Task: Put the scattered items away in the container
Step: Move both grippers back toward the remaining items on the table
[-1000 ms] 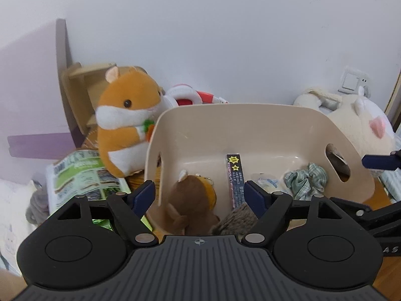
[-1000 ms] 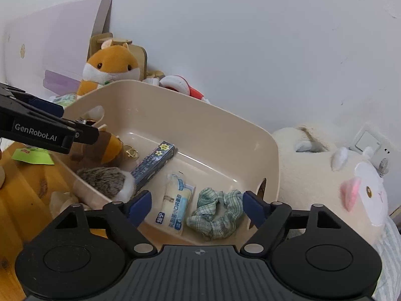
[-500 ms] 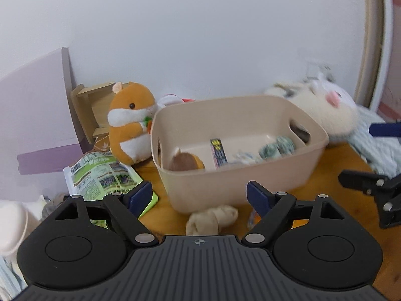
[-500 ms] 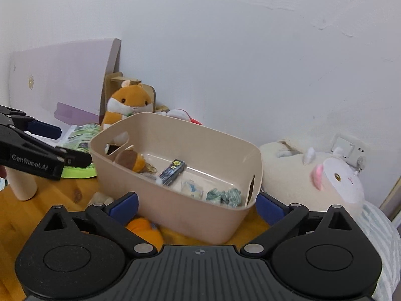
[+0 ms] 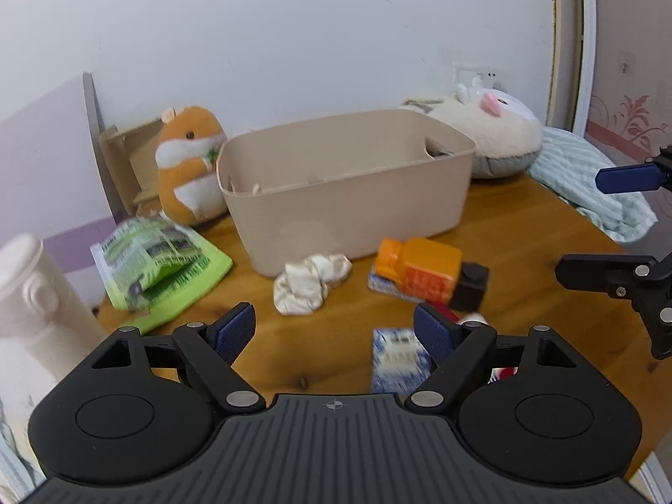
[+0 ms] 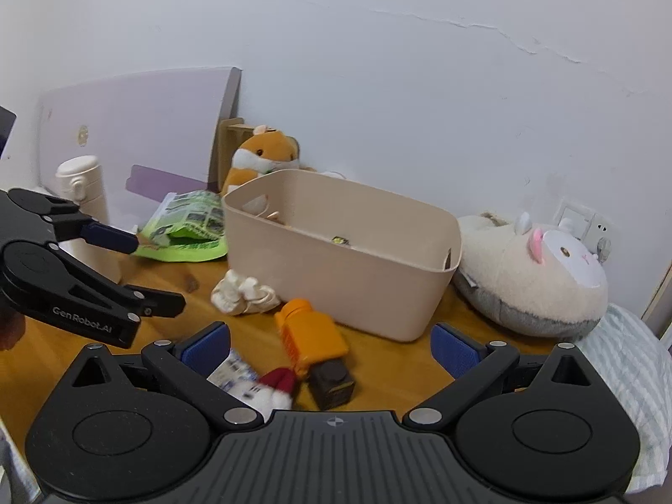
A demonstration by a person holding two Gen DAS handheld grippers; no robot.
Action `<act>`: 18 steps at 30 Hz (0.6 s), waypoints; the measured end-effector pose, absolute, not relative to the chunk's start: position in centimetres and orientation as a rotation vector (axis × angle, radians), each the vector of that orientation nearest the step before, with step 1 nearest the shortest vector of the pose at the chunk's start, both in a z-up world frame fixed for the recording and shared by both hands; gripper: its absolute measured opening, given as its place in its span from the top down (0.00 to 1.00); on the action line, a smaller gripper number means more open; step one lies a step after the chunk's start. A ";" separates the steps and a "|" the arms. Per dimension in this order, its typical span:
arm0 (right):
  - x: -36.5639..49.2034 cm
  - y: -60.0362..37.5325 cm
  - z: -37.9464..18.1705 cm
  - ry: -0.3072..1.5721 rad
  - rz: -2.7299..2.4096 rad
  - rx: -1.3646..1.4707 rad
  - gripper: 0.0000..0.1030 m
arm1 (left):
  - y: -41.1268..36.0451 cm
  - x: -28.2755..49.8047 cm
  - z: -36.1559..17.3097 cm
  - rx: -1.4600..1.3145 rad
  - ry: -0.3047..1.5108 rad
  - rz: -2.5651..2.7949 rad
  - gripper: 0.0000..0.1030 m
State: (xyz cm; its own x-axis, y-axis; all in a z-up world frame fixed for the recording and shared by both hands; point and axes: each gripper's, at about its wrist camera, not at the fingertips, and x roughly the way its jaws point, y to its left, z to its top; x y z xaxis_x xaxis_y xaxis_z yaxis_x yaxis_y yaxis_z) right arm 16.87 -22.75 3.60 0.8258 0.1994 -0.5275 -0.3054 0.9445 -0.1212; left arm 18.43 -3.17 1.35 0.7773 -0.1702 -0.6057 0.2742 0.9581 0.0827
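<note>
A beige bin [image 5: 348, 206] [image 6: 336, 277] stands on the wooden table, and little of its inside shows from here. In front of it lie a crumpled white cloth [image 5: 311, 281] [image 6: 243, 292], an orange bottle [image 5: 420, 273] [image 6: 311, 336] on its side with a black cap, a blue-and-white packet [image 5: 397, 359] [image 6: 233, 371] and a small red-and-white toy [image 6: 275, 386]. My left gripper [image 5: 334, 327] is open and empty, back from the cloth and over the packet. My right gripper [image 6: 329, 344] is open wide and empty, above the bottle and toy.
An orange hamster plush [image 5: 189, 168] and a green printed bag [image 5: 155, 260] sit left of the bin. A white plush [image 5: 491, 143] and striped cloth [image 5: 588, 185] lie to its right. A white flask [image 5: 29, 315] stands at the near left, close to the table edge.
Both grippers have drawn back from over the bin, so it looks smaller and farther. The loose items in front of it have come into view. The right jaws stand wider.
</note>
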 end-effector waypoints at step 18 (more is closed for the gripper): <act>14.0 -20.0 -2.1 0.655 0.302 -0.275 0.00 | -3.8 17.4 -4.3 0.228 0.750 -0.295 0.18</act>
State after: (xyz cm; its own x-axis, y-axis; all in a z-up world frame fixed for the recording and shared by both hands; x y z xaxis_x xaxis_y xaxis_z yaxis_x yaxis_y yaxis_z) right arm 14.01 -20.05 -2.14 0.7524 0.1875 -0.6315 -0.3589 0.9205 -0.1543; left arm 17.39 -3.83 -4.32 0.6941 -0.1809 -0.6967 0.3420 0.9346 0.0980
